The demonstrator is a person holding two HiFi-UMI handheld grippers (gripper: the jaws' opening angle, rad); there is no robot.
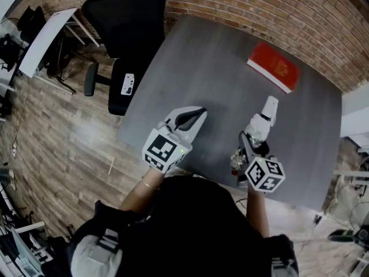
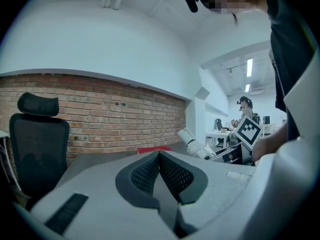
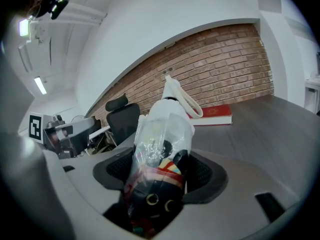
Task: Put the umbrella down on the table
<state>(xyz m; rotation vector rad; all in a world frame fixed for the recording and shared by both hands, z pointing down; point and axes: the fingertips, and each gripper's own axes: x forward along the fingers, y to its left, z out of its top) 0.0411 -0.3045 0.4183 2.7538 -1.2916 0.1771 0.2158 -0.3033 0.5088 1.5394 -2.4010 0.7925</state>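
One view, the right gripper view, shows the umbrella [image 3: 159, 149] plastic-wrapped.

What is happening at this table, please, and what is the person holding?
A person stands at a grey table with a gripper in each hand. The right gripper is closed on a folded umbrella in a clear plastic sleeve. It holds the umbrella over the table with the white end pointing away from the person, and the umbrella is not yet laid down. The left gripper is shut and empty beside it. A red book lies at the far side of the table.
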